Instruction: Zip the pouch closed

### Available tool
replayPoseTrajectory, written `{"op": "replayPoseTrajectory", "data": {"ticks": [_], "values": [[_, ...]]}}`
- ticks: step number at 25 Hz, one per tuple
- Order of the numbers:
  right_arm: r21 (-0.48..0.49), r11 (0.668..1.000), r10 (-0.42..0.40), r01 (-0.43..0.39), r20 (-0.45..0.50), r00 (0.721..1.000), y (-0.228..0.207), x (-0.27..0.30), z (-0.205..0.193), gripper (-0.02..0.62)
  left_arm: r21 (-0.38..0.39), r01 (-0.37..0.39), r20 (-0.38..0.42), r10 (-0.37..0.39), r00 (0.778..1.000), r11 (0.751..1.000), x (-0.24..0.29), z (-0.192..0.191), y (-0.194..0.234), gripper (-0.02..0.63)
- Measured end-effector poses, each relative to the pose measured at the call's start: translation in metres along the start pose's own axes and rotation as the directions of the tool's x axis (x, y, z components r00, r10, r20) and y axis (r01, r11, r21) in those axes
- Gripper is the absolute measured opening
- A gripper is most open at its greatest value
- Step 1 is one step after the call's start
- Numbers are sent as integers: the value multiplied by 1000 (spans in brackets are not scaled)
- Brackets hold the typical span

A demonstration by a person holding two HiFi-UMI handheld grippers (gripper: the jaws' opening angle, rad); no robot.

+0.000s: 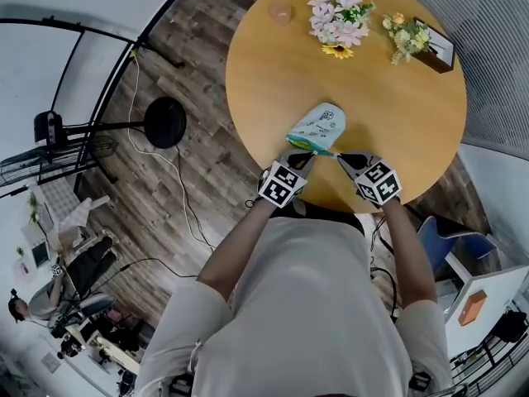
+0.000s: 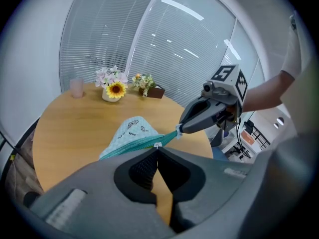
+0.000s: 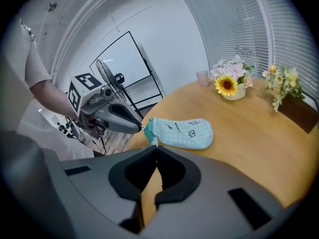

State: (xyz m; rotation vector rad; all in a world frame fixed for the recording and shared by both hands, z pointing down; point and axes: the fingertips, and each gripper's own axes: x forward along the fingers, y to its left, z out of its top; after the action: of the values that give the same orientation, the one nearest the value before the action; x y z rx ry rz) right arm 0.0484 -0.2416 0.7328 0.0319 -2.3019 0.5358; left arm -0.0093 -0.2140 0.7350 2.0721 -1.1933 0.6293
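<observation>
A round wooden table (image 1: 264, 81) was seen from above, with a person's arms reaching in from below. At the far left, a black stand with a round base (image 1: 165, 122) stood on the wood-plank floor, off the table. Along the table's far side, from left to right, were set a small pink cup (image 1: 280, 12), a bunch of pale flowers with one sunflower (image 1: 337, 25), and a second posy in a dark brown box (image 1: 420, 41). At the table's near edge, the left gripper (image 1: 309, 154) was clenched, its jaws pressed together on the left part of the teal zipper edge (image 1: 310, 145), where a small white tab showed at their tips. Between the two grippers the pouch (image 1: 321, 124) was held; it was pale mint and checked, with little doodles. Its zipper edge was turned toward the person and its rounded end pointed toward the table's middle. Just right of it, the right gripper (image 1: 340, 155) was likewise clamped shut, pinching the right end of that zipper edge.
</observation>
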Motion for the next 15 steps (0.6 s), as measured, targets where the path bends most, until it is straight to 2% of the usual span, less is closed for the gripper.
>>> {"op": "replayPoseTrajectory", "data": {"ticks": [5, 9, 12, 15], "values": [[0, 1000, -18, 18, 9, 1000, 7, -8, 5, 5, 32, 17, 1, -17, 1000, 999, -11, 7, -3, 20], [16, 999, -46, 46, 21, 999, 6, -15, 9, 5, 29, 48, 13, -49, 999, 998, -17, 14, -6, 20], [70, 995, -78, 75, 35, 996, -3, -23, 5, 5, -1, 58, 18, -58, 998, 998, -23, 17, -4, 20], [111, 989, -102, 96, 50, 994, -10, -33, 4, 5, 6, 59, 12, -59, 998, 998, -28, 17, 0, 20]]}}
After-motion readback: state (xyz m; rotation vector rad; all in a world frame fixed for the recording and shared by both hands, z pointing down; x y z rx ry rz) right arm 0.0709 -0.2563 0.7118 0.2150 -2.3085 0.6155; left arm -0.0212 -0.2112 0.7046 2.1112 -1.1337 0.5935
